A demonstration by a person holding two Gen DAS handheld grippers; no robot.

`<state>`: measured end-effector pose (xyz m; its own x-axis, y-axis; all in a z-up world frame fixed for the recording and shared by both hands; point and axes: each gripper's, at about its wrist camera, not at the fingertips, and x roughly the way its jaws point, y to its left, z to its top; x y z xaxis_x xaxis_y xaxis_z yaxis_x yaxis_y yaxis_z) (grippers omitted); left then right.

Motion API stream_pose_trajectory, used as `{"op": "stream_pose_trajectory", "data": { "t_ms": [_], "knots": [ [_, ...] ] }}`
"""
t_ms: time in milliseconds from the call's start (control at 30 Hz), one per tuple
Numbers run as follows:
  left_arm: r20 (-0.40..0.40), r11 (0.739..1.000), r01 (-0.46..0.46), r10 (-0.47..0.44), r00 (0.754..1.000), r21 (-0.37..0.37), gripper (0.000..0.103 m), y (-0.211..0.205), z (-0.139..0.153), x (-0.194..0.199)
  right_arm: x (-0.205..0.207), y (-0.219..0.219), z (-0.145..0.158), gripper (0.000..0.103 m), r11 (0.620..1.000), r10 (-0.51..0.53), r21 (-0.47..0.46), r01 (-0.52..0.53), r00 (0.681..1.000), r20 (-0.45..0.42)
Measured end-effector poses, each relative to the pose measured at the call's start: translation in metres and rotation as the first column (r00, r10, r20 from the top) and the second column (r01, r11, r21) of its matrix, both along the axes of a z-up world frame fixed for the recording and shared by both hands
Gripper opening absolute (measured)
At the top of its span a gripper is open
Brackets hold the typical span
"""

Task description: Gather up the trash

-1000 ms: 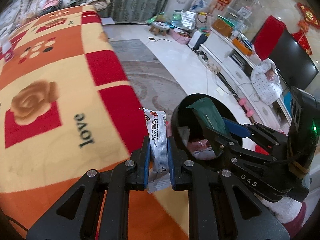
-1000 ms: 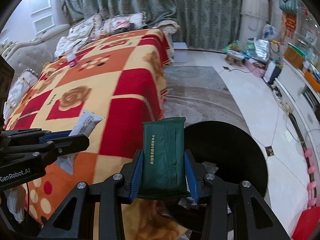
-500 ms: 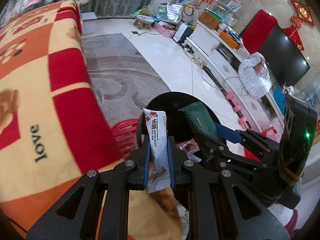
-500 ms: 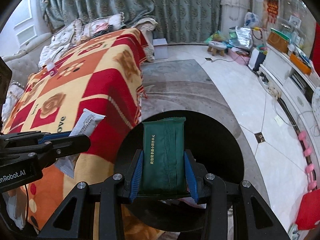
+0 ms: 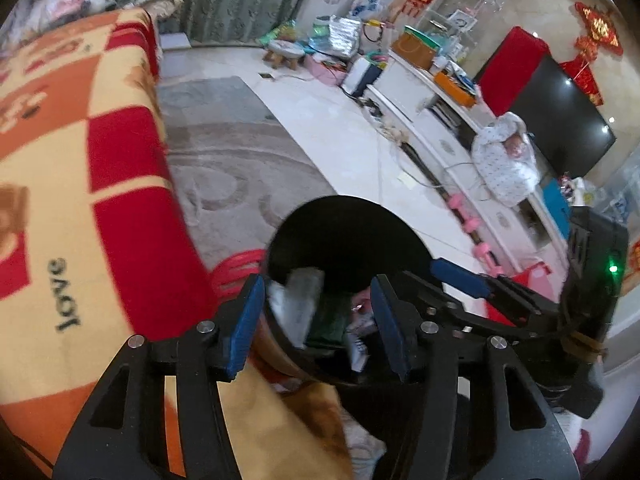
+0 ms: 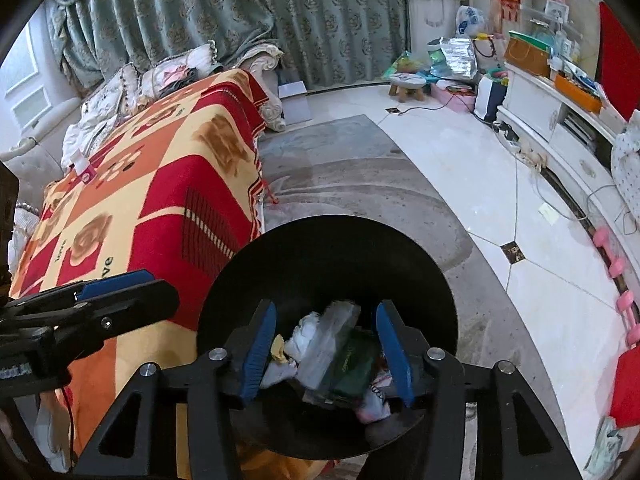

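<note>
Nearest the right wrist camera, the right gripper hangs over the black bin with its blue-padded fingers apart, the jaws having just been opening, and nothing is pinched between them. Directly below, the green packet lies inside the bin on a heap of pale rubbish, with the silver wrapper just beside it (blurred, so whether it has settled cannot be told). In the left wrist view the left gripper is likewise spread over the bin's rim, its jaws also freshly opened and holding nothing, with the same silver wrapper and green packet seen between the pads, down in the bin. Beside the bin stands the sofa under a red and orange blanket; beyond it lie a grey rug, white floor tiles and green curtains.
</note>
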<state>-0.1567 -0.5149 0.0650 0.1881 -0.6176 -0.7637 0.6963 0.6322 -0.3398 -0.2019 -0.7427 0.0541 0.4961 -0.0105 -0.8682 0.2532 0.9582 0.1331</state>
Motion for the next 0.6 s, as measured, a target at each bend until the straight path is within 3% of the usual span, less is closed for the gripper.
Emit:
{"op": "stream_pose_trajectory", "data": {
  "t_ms": [233, 367, 600],
  "knots": [
    [0.109, 0.999, -0.053, 0.053, 0.993, 0.005, 0.054, 0.02, 0.013, -0.007, -0.007, 0.015, 0.01, 0.051, 1.0, 0.002, -0.021, -0.001, 0.999, 0.043],
    [0.203, 0.994, -0.112, 0.111, 0.973, -0.006, 0.054, 0.036, 0.026, -0.016, -0.014, 0.022, 0.022, 0.051, 0.999, -0.009, -0.047, 0.013, 0.997, 0.082],
    [0.25, 0.991, -0.12, 0.13, 0.96, -0.055, 0.054, 0.057, 0.043, -0.025, -0.024, 0.032, 0.045, 0.051, 0.996, -0.025, -0.076, 0.037, 0.988, 0.154]
  ]
}}
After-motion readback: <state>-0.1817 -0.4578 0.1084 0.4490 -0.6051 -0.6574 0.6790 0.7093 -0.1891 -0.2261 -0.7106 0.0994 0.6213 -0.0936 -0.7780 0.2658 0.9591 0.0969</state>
